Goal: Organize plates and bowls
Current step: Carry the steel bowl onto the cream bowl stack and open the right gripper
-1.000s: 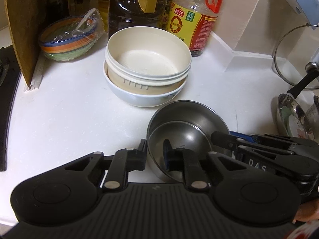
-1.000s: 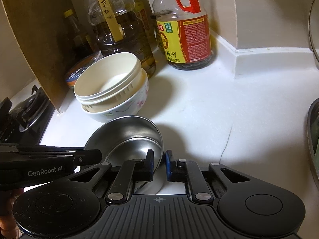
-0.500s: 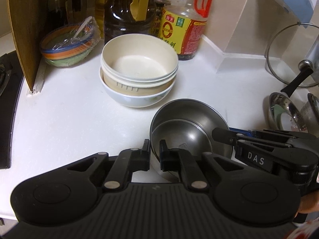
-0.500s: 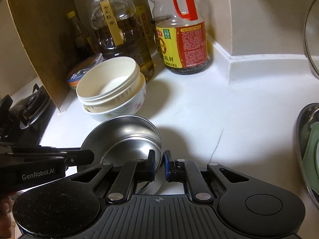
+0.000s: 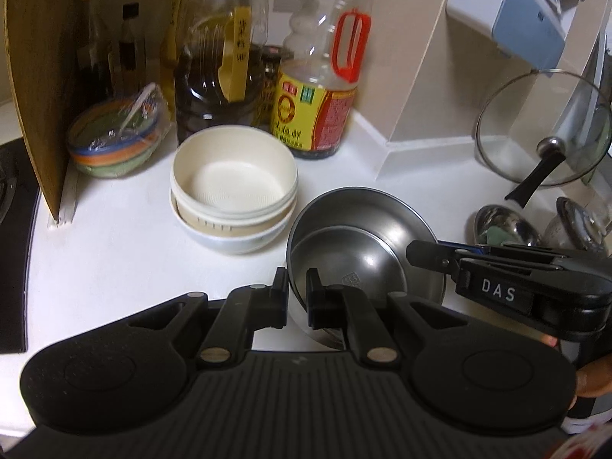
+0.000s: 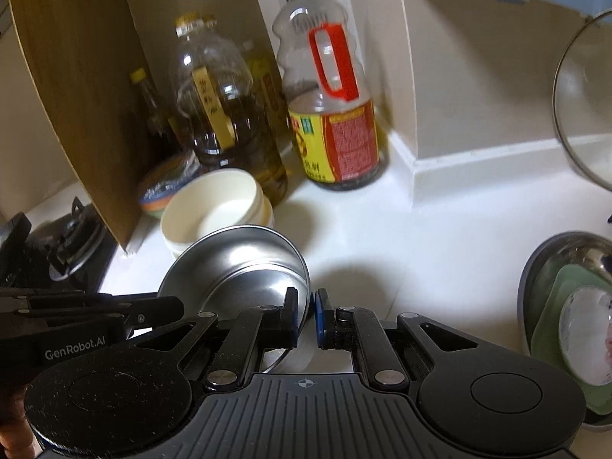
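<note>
Steel bowl (image 5: 359,244): round, shallow and shiny, with a thin rolled rim, a flat base carrying a small stamped mark, and bright glints across the inside.
Where it is: clear of the white counter (image 5: 114,260), its shadow on the surface below, tilted, just beside the stacked bowls and on their right in the left wrist view.
Left gripper (image 5: 296,294): pinched tight on the near rim, one finger inside the bowl and one outside.
Right gripper (image 6: 305,315): clamped on the opposite rim the same way, blue pads against the thin metal edge.
Stacked bowls (image 5: 233,199): a cream bowl with a ribbed floor nested in a white one, standing on the counter.
Behind the stacked bowls: a dark oil jug (image 5: 218,72) and a yellow-labelled sauce bottle (image 5: 317,88) with a red handle.
Left of the stacked bowls: a striped bowl (image 5: 114,141) under plastic wrap, against a wooden board (image 5: 42,76).
</note>
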{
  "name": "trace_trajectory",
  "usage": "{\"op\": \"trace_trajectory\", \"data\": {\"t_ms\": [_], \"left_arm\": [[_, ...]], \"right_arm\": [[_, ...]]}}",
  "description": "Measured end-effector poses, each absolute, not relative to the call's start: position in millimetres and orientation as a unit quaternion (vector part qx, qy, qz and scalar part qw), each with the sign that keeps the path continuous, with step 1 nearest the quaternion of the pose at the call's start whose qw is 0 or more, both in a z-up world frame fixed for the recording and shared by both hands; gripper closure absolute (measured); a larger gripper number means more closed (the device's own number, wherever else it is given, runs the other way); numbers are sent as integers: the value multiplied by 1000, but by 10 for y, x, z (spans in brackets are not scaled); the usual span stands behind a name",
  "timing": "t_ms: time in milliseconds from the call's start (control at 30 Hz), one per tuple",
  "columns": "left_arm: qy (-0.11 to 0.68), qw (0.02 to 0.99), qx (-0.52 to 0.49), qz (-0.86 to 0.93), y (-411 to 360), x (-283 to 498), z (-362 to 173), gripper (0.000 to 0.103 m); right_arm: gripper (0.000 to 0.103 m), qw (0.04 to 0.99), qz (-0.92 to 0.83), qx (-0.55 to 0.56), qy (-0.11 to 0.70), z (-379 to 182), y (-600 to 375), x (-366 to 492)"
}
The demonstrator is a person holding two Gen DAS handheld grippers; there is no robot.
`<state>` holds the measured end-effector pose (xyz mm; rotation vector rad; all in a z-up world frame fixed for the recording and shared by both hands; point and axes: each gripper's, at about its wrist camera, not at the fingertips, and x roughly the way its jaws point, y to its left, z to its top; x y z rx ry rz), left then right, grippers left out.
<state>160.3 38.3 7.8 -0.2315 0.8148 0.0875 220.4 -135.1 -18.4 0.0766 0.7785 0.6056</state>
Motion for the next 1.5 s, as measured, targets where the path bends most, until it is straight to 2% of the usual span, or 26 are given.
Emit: {"op": "trace_trajectory", "data": {"t_ms": [600,1500], "left_arm": [[341,932,-106,65,1015,1827,484,95],[371,919,-118,68,1381,2252,229,94]], "right_arm": [[94,890,312,47,329,265,-724,2582],[94,881,304,45,360,6,-301,3081]]}}
